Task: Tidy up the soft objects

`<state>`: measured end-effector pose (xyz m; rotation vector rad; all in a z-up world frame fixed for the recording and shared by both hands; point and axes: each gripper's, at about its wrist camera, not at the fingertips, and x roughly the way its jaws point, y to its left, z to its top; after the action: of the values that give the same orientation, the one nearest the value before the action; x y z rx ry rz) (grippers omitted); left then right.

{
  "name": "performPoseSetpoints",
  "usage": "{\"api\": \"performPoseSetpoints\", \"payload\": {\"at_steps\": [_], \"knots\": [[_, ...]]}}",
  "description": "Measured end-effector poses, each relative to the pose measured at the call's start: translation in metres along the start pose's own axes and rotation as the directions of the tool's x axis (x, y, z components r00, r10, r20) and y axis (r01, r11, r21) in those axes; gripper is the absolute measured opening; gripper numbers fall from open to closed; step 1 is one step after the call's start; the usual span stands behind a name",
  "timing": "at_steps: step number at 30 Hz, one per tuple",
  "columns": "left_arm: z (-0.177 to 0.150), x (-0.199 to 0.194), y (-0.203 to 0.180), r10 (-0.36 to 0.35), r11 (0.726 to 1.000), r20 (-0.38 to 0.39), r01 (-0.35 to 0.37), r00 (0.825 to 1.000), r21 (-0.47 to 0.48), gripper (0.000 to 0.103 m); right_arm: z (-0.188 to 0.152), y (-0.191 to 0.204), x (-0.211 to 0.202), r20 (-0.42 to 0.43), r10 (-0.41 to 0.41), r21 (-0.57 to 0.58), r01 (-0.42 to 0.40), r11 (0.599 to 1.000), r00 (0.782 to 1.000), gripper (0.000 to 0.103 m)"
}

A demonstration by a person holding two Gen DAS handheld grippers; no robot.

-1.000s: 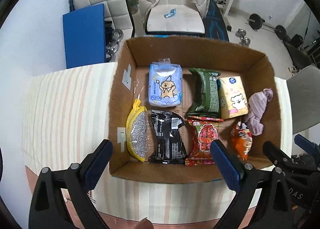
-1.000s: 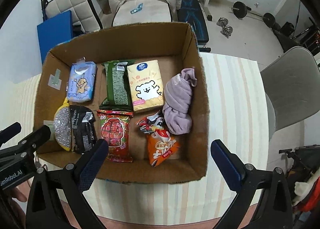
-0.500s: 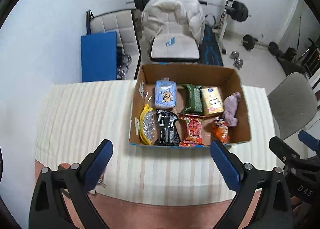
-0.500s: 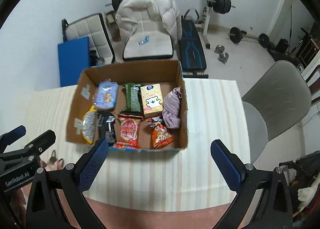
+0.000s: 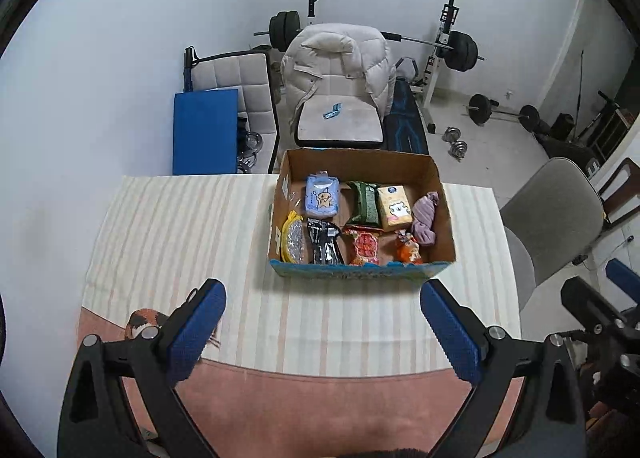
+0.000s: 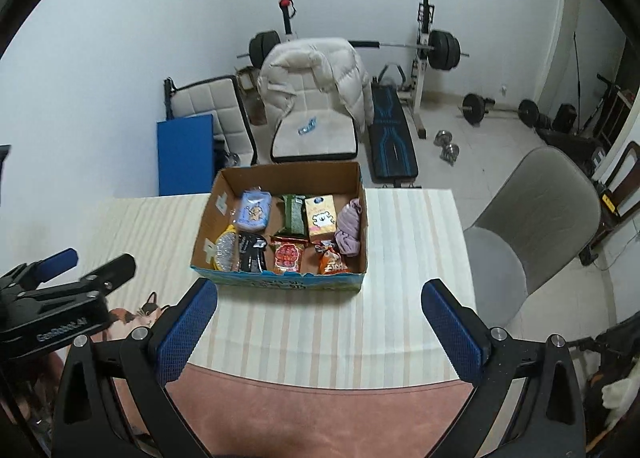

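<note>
A cardboard box [image 5: 446,224] stands on the striped table [image 5: 180,234]; it also shows in the right wrist view [image 6: 280,280]. Inside lie several soft items: a blue tissue pack [image 5: 321,201], a green pack [image 5: 365,204], a yellow tissue pack [image 5: 394,212], a purple cloth [image 5: 425,217], a yellow-edged silver scrubber [image 5: 293,243], a black pouch [image 5: 325,247], a red snack bag [image 5: 363,247] and an orange snack bag [image 5: 407,250]. My left gripper [image 5: 323,328] is open and empty, well back from the box. My right gripper [image 6: 319,328] is open and empty too.
A grey chair [image 6: 532,214] stands right of the table. Behind the table are a chair with a white jacket [image 5: 338,70], a blue board [image 5: 204,132], a weight bench [image 6: 392,138] and barbells. A cat-print cloth [image 6: 136,314] lies at the table's near left.
Both grippers have pulled back and up from just above the box; the box now looks small and the whole table and room are in view. Both stay open.
</note>
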<state>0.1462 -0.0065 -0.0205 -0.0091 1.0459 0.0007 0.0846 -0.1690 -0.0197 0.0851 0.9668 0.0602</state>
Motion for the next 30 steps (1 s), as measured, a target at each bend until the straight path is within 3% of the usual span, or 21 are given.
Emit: {"api": "performPoseSetpoints", "payload": {"at_steps": [11, 18, 30], "knots": [[-0.016, -0.036, -0.004, -0.012, 1.0, 0.044, 0.011, 0.999, 0.008, 0.1, -0.015, 0.004, -0.052, 0.026, 0.006, -0.027, -0.005, 1.0, 1.0, 0.103], [-0.013, -0.047, -0.003, -0.006, 1.0, 0.116, 0.006, 0.993, 0.002, 0.103, -0.007, 0.0, -0.058, 0.078, -0.049, 0.001, 0.049, 0.999, 0.996, 0.103], [-0.007, -0.05, -0.004, 0.006, 1.0, 0.137, -0.006, 0.991, -0.001, 0.103, 0.001, 0.005, -0.066, 0.109, -0.068, 0.0, 0.069, 0.998, 0.992, 0.103]]}}
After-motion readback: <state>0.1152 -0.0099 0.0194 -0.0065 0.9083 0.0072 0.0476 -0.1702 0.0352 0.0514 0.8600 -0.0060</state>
